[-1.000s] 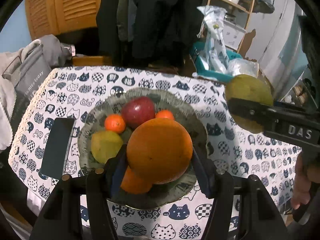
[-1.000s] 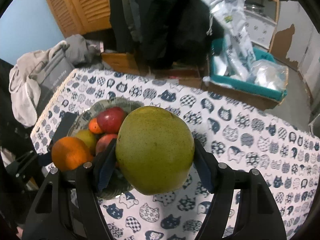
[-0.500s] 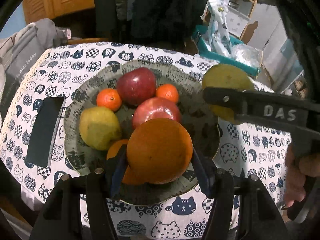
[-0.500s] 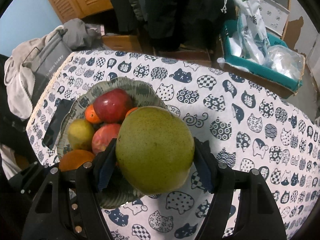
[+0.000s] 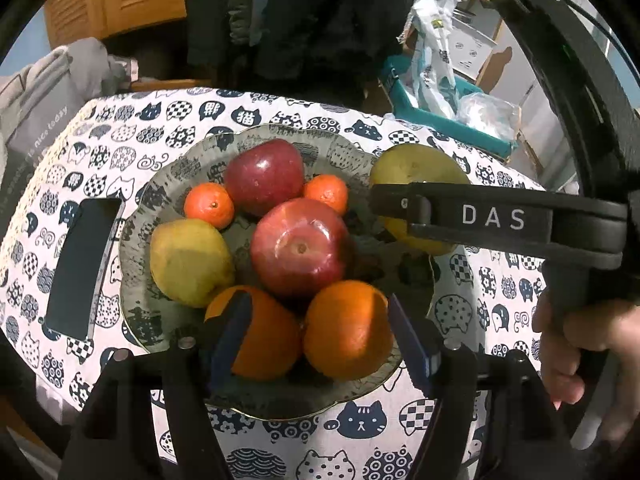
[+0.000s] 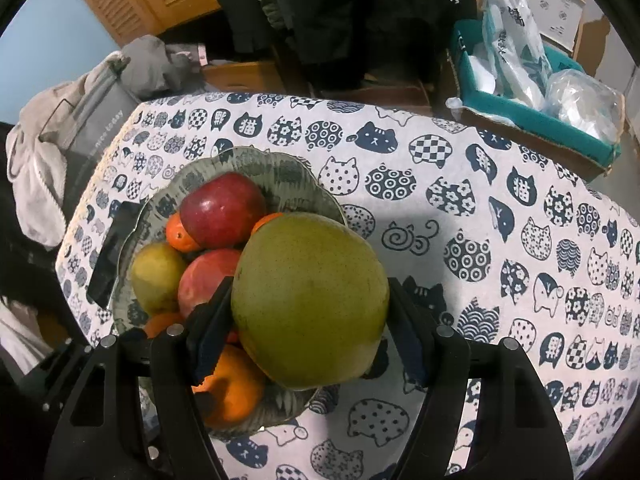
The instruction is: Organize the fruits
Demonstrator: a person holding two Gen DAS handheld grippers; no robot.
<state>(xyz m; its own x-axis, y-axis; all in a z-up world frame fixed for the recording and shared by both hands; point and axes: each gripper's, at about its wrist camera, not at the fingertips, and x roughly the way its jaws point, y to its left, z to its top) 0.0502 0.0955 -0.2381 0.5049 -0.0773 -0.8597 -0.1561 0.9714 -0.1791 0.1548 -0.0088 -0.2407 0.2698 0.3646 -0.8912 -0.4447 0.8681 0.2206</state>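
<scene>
Over the bowl, my left gripper looks released around the orange; right gripper grips the mango, needing a gap.

Both views are dim at the back and bright over the table, lit from above. Glare spots shine on the red apple, and the green fruit throws a soft shadow onto the cloth to its right. Fisheye curving bends the table's edges and leaves black corners; the near tool parts look slightly soft, the hand at the rim smeared.
</scene>
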